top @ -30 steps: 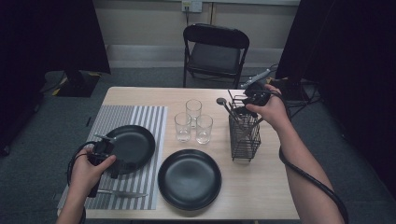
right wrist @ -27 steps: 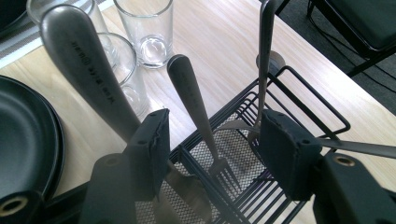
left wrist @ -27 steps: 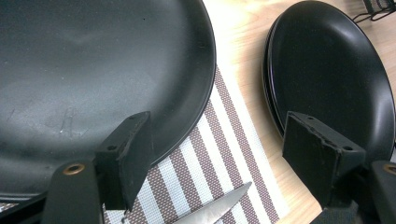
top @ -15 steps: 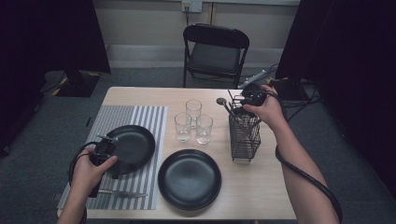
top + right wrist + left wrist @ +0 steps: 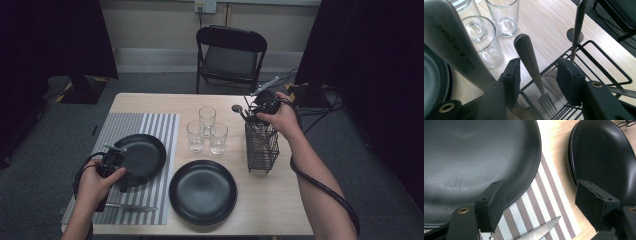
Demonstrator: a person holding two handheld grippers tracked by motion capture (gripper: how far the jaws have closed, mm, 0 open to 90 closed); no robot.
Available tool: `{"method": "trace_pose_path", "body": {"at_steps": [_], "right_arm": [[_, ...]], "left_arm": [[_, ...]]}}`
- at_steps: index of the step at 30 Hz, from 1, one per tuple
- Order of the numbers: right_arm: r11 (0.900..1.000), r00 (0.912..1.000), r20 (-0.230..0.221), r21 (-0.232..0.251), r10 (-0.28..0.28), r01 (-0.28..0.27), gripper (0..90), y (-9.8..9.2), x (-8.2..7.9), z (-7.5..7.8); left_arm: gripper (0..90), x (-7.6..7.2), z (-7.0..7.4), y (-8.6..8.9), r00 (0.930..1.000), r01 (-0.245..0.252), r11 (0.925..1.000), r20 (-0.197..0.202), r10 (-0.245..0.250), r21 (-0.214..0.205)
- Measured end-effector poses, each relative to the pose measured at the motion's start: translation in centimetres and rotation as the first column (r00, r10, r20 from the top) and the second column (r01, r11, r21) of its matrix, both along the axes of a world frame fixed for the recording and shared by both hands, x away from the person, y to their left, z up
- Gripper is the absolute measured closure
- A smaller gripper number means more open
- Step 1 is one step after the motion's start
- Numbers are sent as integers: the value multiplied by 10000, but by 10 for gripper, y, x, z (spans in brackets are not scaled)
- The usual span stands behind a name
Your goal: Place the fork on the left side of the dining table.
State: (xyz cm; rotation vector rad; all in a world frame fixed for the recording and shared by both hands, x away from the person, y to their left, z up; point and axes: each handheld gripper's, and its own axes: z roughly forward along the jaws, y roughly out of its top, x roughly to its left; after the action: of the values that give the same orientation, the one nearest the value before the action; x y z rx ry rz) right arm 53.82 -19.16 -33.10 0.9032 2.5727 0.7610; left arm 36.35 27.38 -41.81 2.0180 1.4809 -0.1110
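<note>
A black wire cutlery caddy (image 5: 261,145) stands at the right of the table. My right gripper (image 5: 261,111) points down into the caddy (image 5: 604,62). Its jaws have just been closing and stand on either side of a fork (image 5: 530,58) that rests tines down; the pads are not touching the handle. Another thin utensil handle (image 5: 577,30) rises behind, and a broad blurred handle (image 5: 454,42) crosses the foreground. My left gripper (image 5: 122,182) is open over the striped placemat (image 5: 544,197), between two black plates, with nothing held in the left gripper (image 5: 544,195).
One black plate (image 5: 140,152) lies on the placemat (image 5: 150,125), another plate (image 5: 202,190) on bare wood. A knife (image 5: 131,206) lies on the mat's near edge, its tip (image 5: 541,231) under the left jaws. Three glasses (image 5: 205,130) stand mid-table. A folding chair (image 5: 231,52) stands beyond.
My right gripper has shifted slightly left and down over the caddy, and its jaws have narrowed. The left hand has stayed in place.
</note>
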Motion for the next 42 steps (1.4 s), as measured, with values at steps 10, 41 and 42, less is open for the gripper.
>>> {"method": "trace_pose_path", "body": {"at_steps": [10, 41, 42], "right_arm": [[9999, 10000, -54, 102, -40, 40, 613, 4, 3, -4], [9994, 9990, 340, 218, -293, 286, 787, 0, -1, -2], [9992, 9988, 356, 221, -344, 336, 789, -1, -2, -1]], "left_arm": [[246, 0, 0, 0, 10000, -2, 10000, -2, 2, 9], [246, -1, 1, 3, 10000, -31, 10000, 27, 31, 52], [246, -1, 1, 2, 9999, -110, 9999, 25, 109, 49]]}}
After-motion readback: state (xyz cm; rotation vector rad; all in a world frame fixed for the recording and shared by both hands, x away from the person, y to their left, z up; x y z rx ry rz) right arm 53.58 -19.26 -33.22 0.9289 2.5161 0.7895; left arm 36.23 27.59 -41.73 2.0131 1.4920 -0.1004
